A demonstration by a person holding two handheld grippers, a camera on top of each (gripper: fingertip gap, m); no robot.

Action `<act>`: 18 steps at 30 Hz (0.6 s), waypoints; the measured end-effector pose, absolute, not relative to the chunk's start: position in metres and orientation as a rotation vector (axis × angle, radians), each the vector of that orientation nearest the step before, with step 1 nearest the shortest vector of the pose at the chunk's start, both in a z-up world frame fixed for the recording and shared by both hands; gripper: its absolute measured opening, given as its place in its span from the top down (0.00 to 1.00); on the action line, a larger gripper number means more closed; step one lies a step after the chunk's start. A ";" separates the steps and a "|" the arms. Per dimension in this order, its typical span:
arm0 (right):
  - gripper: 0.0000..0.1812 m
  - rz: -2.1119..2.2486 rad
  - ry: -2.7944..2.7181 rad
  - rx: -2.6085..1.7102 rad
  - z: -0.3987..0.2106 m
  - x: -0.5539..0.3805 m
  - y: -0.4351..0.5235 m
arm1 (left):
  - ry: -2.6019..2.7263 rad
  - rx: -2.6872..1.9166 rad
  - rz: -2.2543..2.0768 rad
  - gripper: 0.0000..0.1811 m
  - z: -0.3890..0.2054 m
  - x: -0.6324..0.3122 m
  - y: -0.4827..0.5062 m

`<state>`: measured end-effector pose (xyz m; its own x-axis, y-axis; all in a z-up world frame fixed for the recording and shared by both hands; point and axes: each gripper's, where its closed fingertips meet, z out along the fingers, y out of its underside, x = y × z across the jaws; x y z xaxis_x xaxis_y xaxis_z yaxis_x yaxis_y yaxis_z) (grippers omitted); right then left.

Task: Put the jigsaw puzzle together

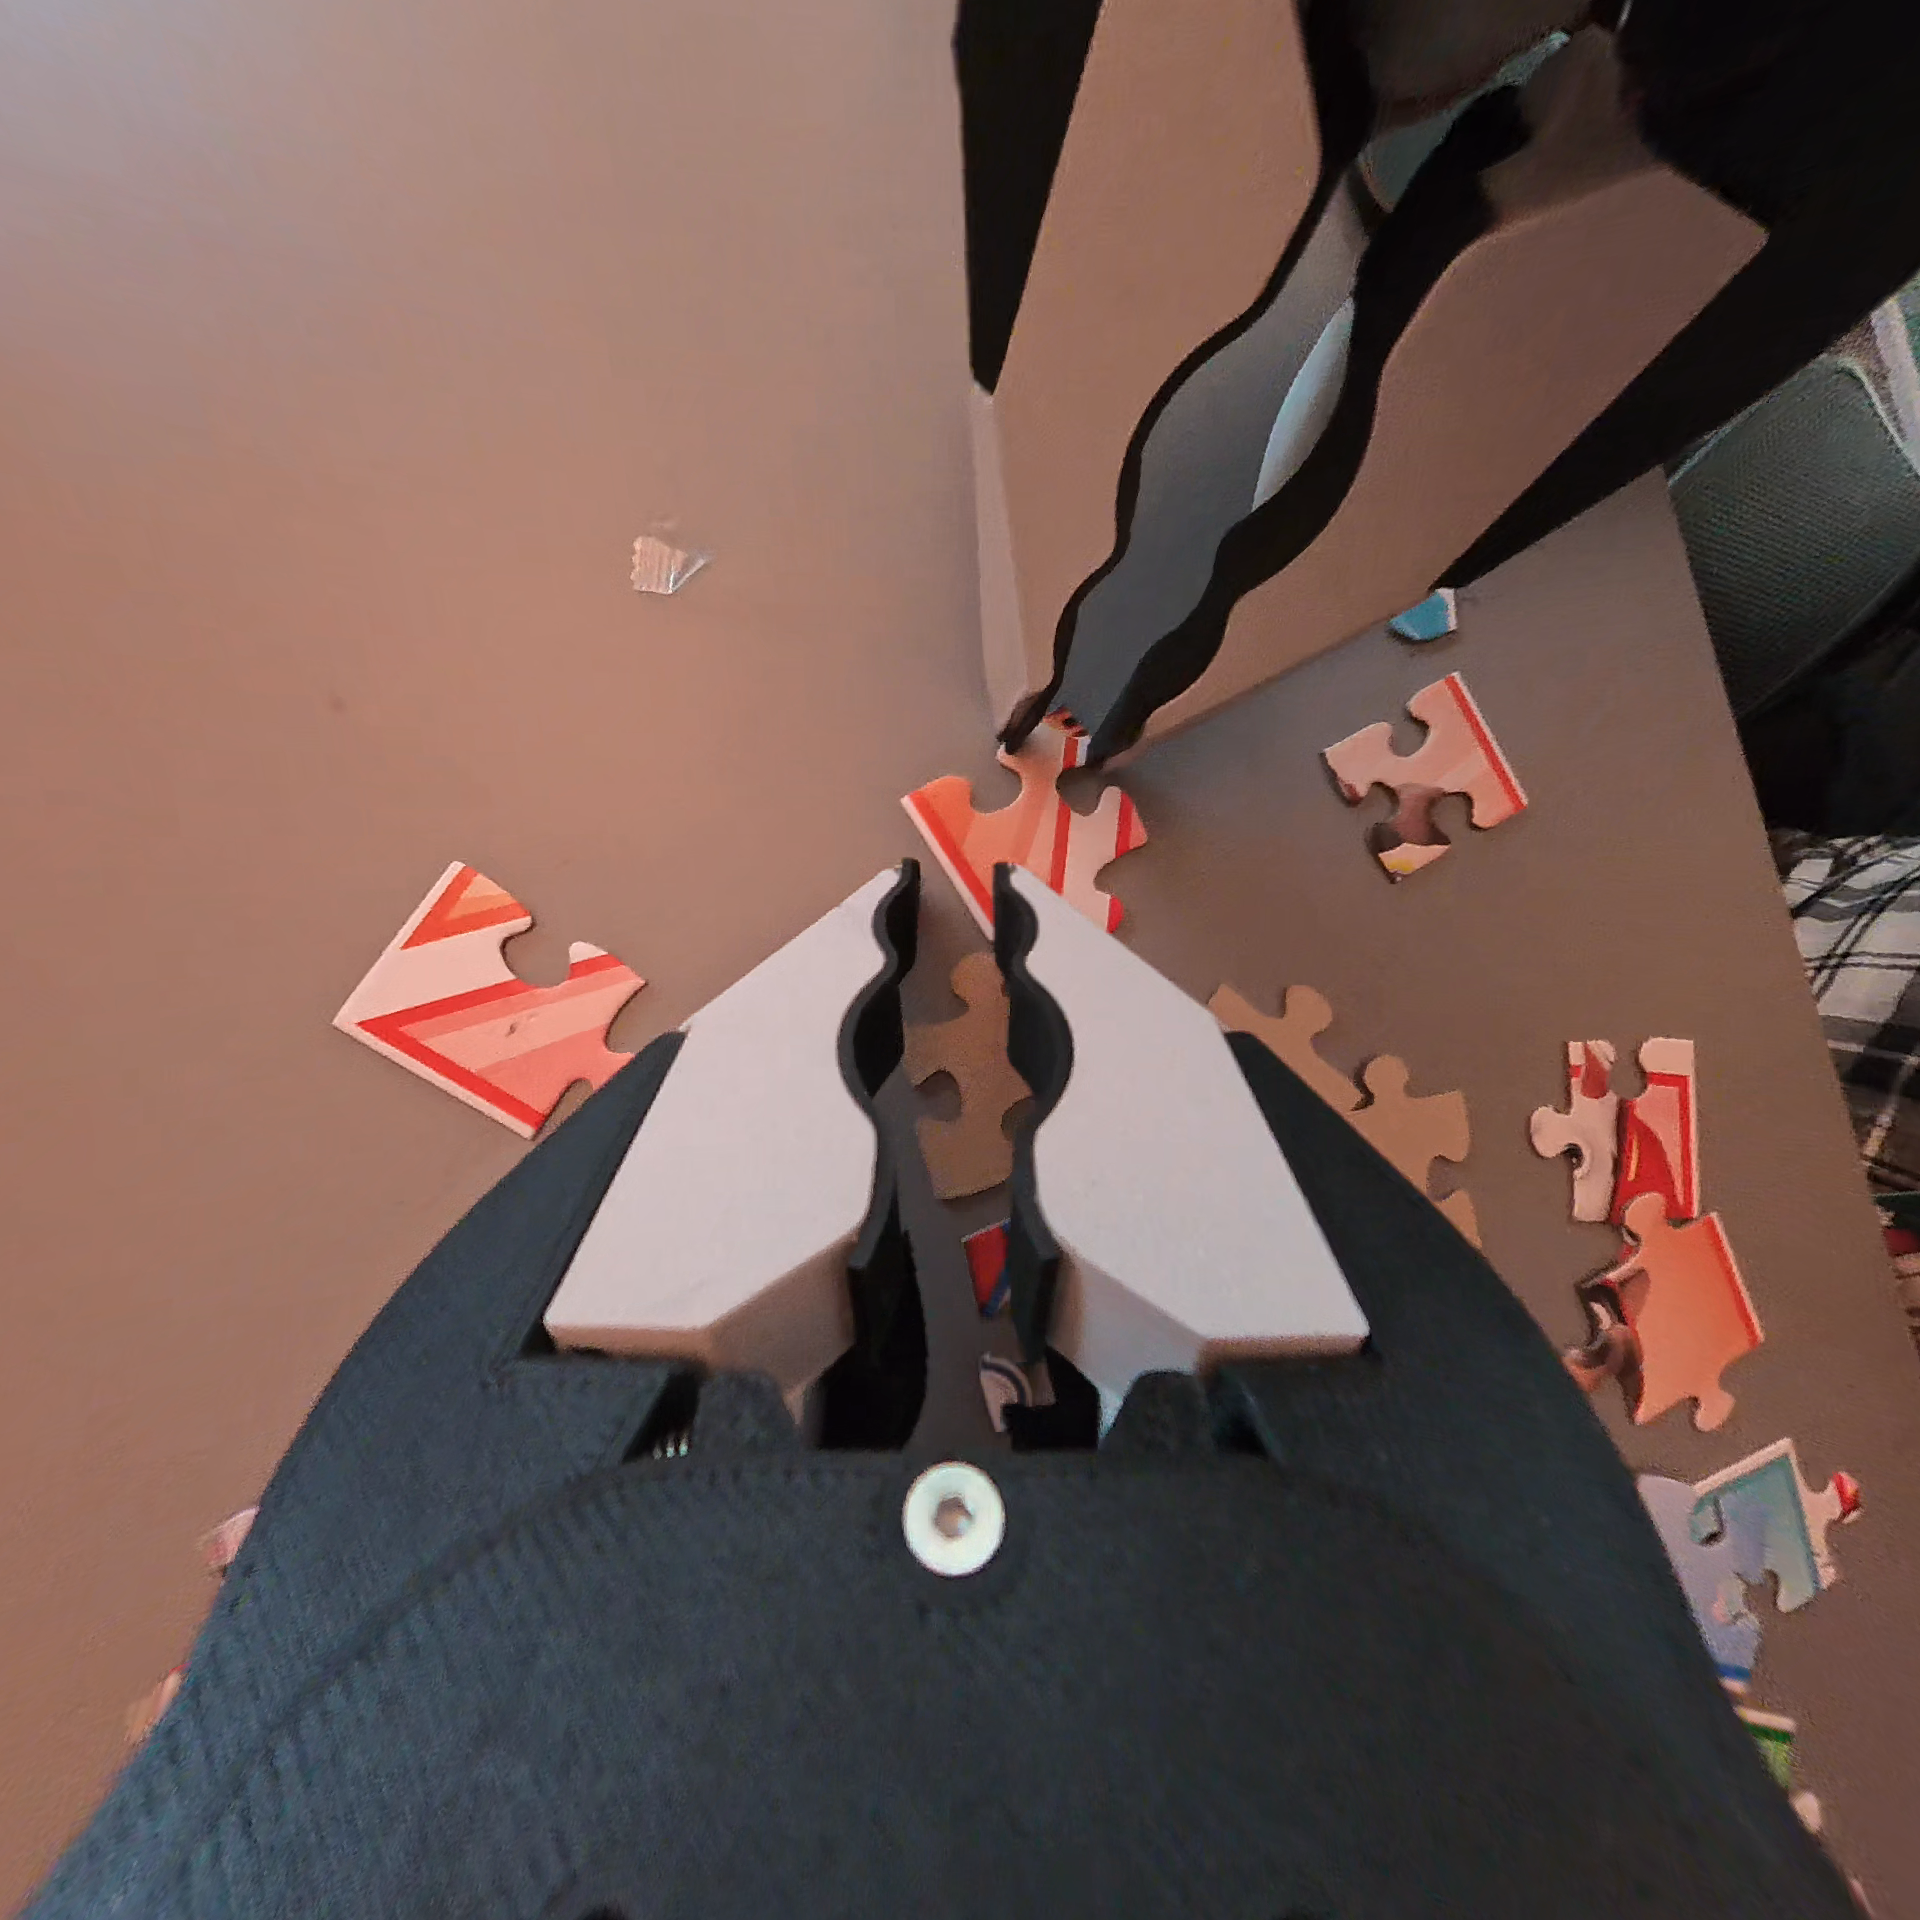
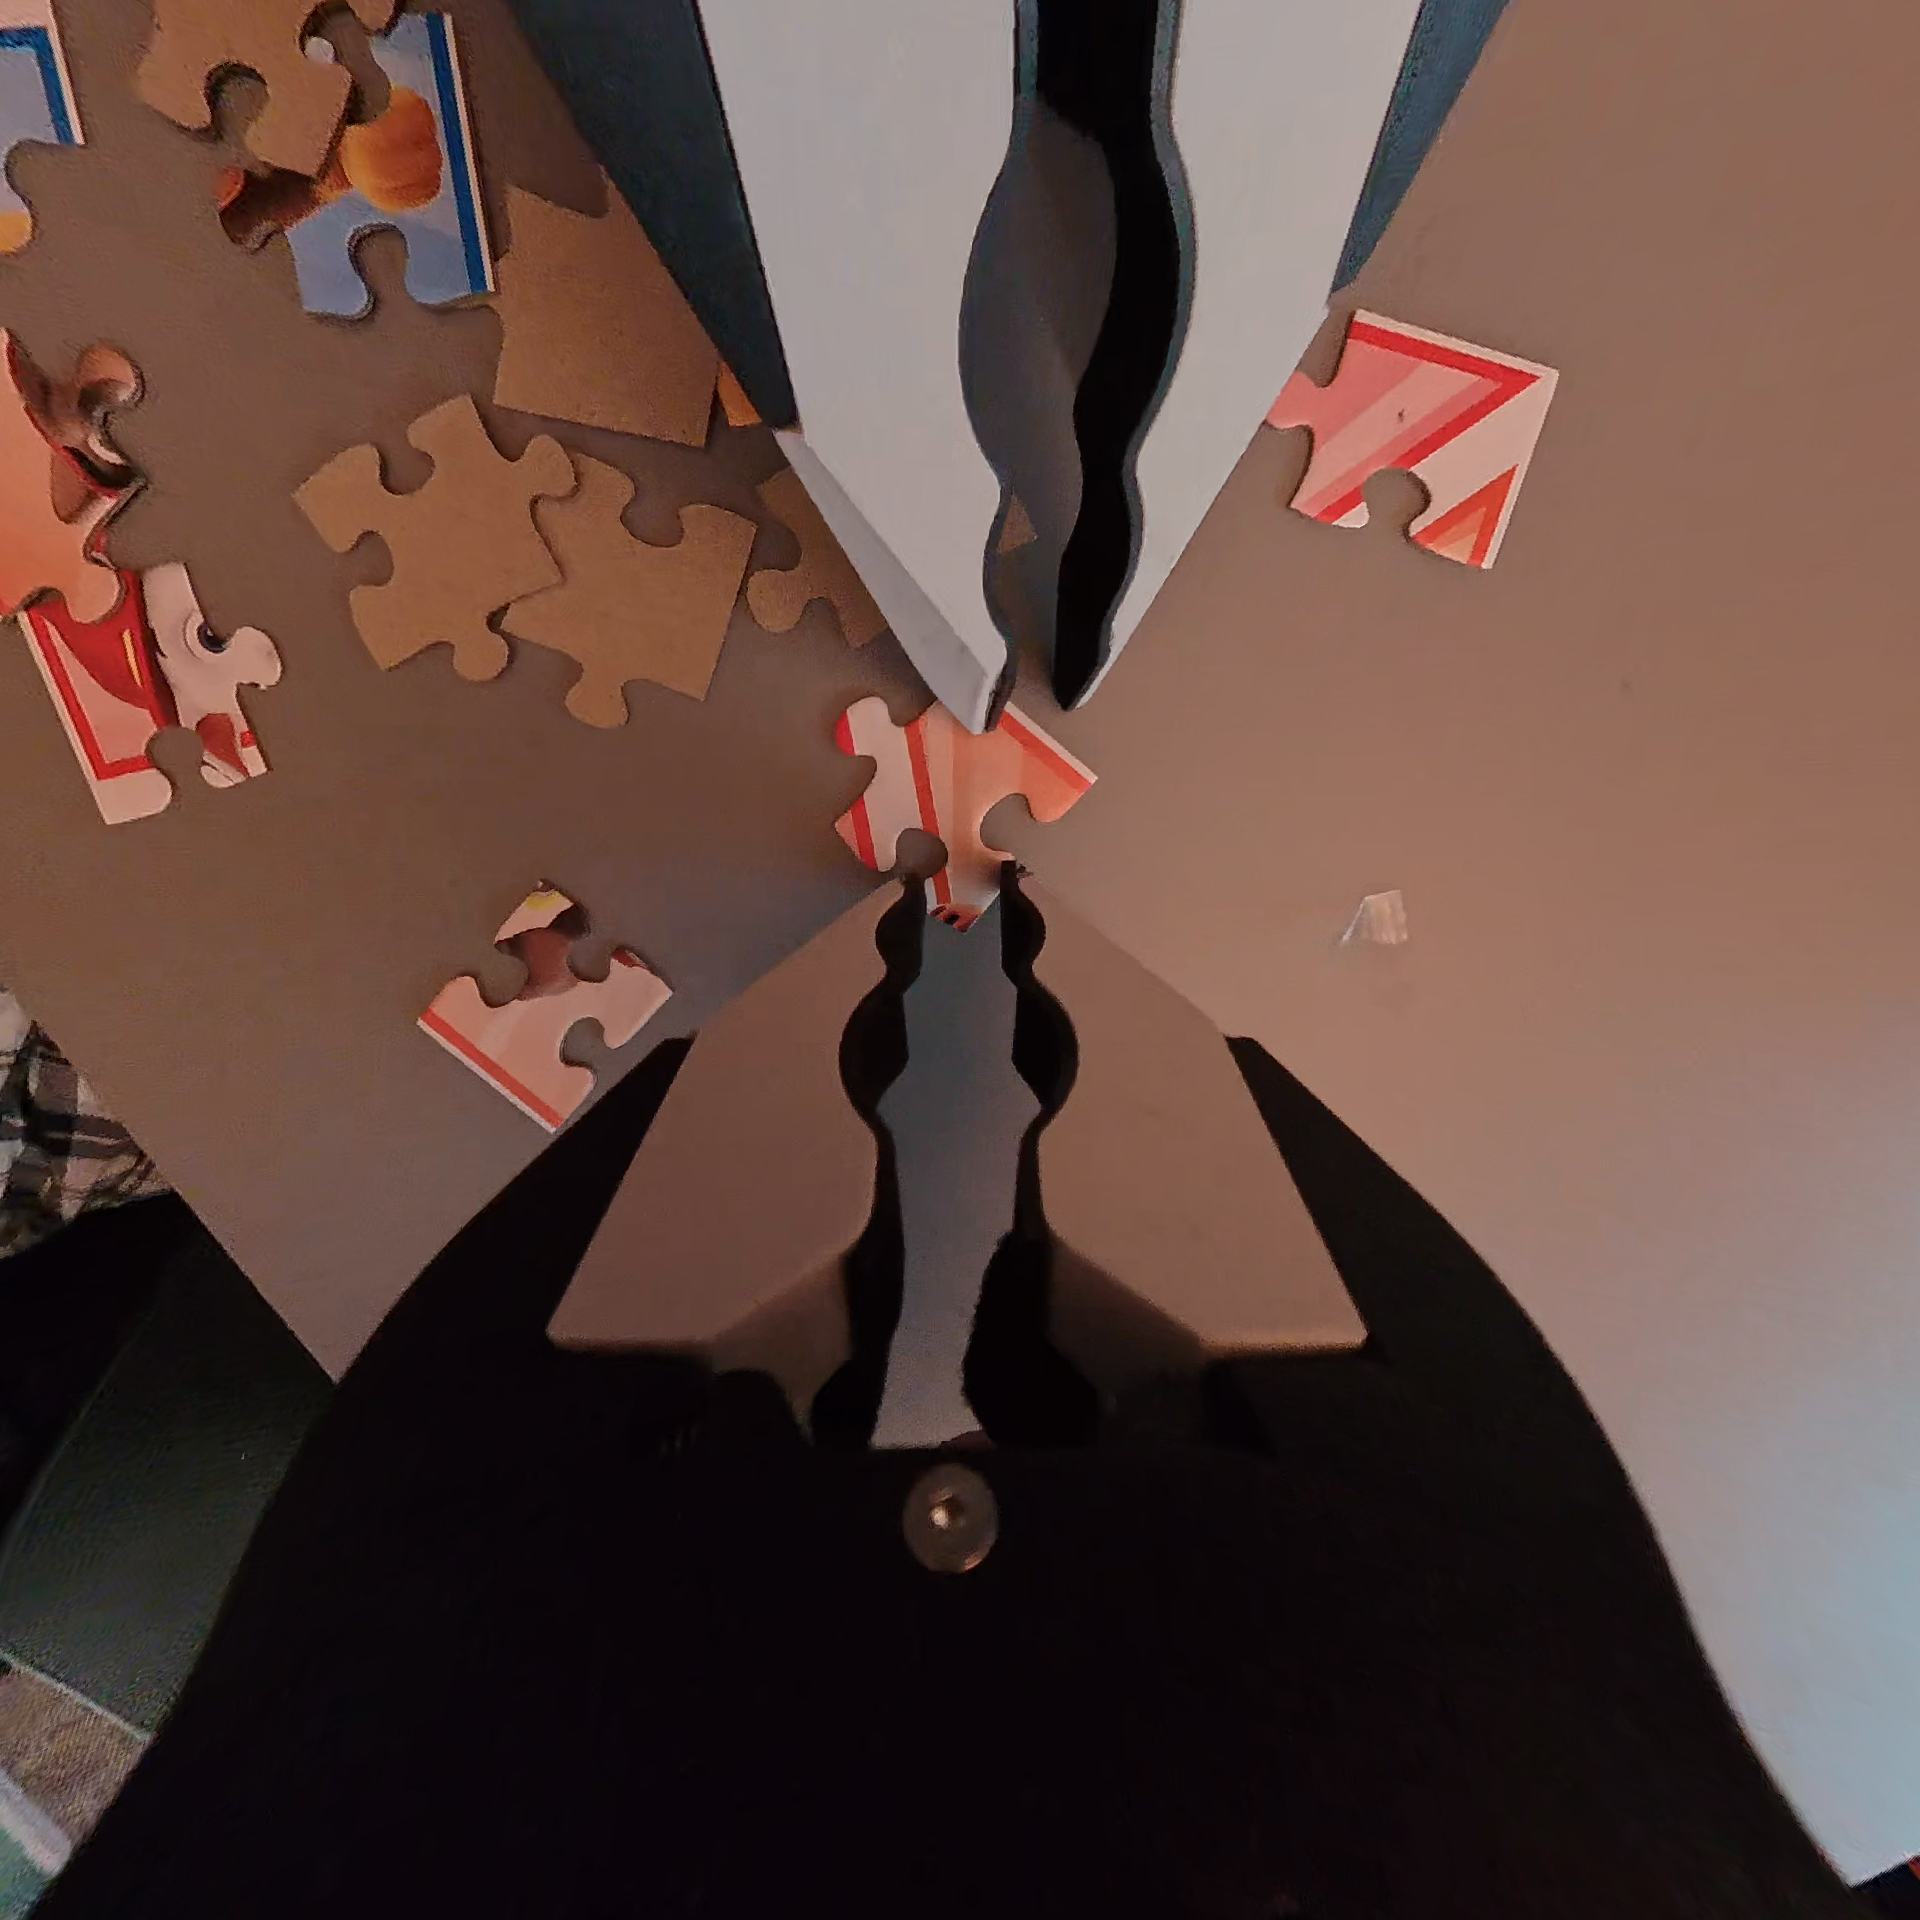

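Although a striped piece (image 2: 951, 795) at frame centre is pinched by the right gripper (image 2: 961, 883), no pieces are joined; the left gripper (image 1: 954, 883), slightly parted, holds nothing. Loose pieces (image 2: 530, 561) are scattered upper left.

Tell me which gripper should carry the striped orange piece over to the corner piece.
Right, probably. The right gripper has its tips on either side of a tab of the red-and-orange striped cardboard puzzle piece, narrowly parted. The left gripper sits at the piece's opposite edge, holding nothing. The red-striped corner puzzle piece lies apart.
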<state>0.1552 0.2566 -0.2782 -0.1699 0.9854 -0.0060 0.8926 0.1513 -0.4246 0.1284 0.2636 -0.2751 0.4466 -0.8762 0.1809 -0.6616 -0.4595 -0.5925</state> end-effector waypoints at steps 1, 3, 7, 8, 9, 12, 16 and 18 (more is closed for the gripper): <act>0.93 0.490 -2.142 -1.818 -0.278 0.155 0.256 | 1.290 -2.267 -0.666 0.92 -0.275 0.129 0.263; 0.94 0.502 -2.105 -1.815 -0.278 0.156 0.256 | 1.291 -2.275 -0.688 0.92 -0.275 0.130 0.259; 1.00 0.515 -2.056 -1.789 -0.277 0.155 0.253 | 1.284 -2.282 -0.722 0.92 -0.274 0.134 0.255; 1.00 0.525 -2.042 -1.793 -0.277 0.155 0.253 | 1.282 -2.283 -0.725 0.92 -0.274 0.134 0.255; 1.00 0.531 -2.033 -1.795 -0.277 0.155 0.252 | 1.277 -2.282 -0.735 0.91 -0.273 0.135 0.255; 1.00 0.538 -2.023 -1.791 -0.277 0.156 0.249 | 1.281 -2.276 -0.733 0.90 -0.274 0.136 0.254; 0.95 0.543 -2.052 -1.798 -0.277 0.162 0.240 | 1.318 -2.259 -0.708 0.90 -0.274 0.140 0.250; 0.94 0.529 -2.087 -1.780 -0.277 0.165 0.233 | 1.344 -2.250 -0.710 0.91 -0.274 0.145 0.247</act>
<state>0.1650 0.2329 -0.2771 -0.1526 0.9881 0.0210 0.8590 0.1431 -0.4916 0.1450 0.2469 -0.2744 0.4015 -0.8916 0.2092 -0.6756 -0.4426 -0.5897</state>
